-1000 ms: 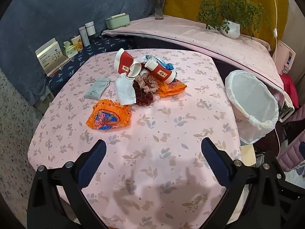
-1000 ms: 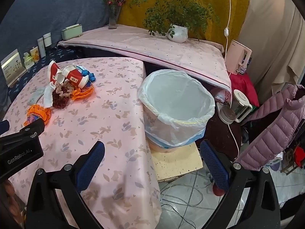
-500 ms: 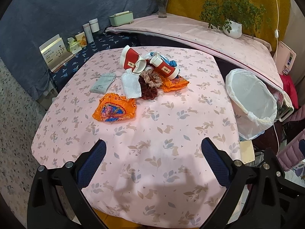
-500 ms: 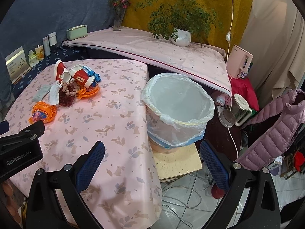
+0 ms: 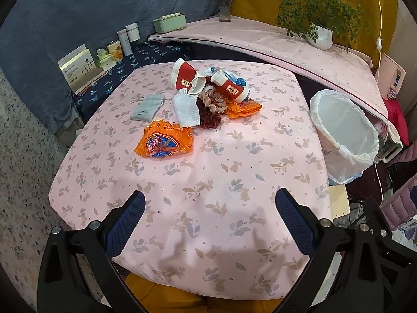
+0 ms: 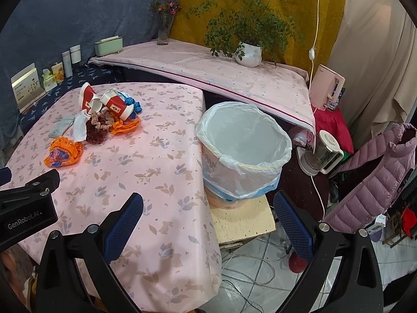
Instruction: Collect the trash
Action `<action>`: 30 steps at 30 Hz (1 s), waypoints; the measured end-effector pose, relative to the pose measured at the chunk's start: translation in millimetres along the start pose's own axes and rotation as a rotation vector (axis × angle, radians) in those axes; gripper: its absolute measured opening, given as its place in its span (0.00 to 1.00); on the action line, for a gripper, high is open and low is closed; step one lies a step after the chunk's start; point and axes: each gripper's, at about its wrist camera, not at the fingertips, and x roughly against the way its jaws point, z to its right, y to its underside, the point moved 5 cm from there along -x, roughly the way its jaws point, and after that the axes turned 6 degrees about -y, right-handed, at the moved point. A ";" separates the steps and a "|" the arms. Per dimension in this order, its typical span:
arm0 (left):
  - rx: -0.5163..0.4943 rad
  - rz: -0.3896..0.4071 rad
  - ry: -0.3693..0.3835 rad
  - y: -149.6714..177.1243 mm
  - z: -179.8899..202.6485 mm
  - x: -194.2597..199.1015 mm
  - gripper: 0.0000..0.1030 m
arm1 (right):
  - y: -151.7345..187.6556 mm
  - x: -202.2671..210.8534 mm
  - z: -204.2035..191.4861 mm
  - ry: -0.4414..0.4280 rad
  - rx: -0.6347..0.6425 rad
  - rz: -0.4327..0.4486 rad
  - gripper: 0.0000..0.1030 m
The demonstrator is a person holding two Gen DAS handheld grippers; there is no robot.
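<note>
A pile of trash lies at the far side of the pink table (image 5: 208,177): two red paper cups (image 5: 186,79), a white napkin (image 5: 186,109), an orange wrapper (image 5: 164,143), a second orange wrapper (image 5: 242,108) and a dark red scrunchie (image 5: 211,112). The pile also shows in the right wrist view (image 6: 104,114). A bin with a white liner (image 5: 344,130) stands right of the table, also in the right wrist view (image 6: 242,146). My left gripper (image 5: 208,221) is open and empty above the near table edge. My right gripper (image 6: 208,224) is open and empty, near the bin.
A grey pouch (image 5: 146,108) lies left of the pile. A shelf behind holds a potted plant (image 5: 322,35), a vase (image 5: 225,7) and boxes (image 5: 169,22). A kettle (image 6: 323,154), a pink jacket (image 6: 372,177) and cables (image 6: 247,268) are right of the bin.
Both grippers have pulled back and risen, so more of the table's near edge and the floor shows. Nothing on the table has moved.
</note>
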 end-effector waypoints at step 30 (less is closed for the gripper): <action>-0.004 0.006 -0.009 3.8 -2.2 1.4 0.93 | 2.0 1.7 1.5 -0.001 -0.002 0.003 0.93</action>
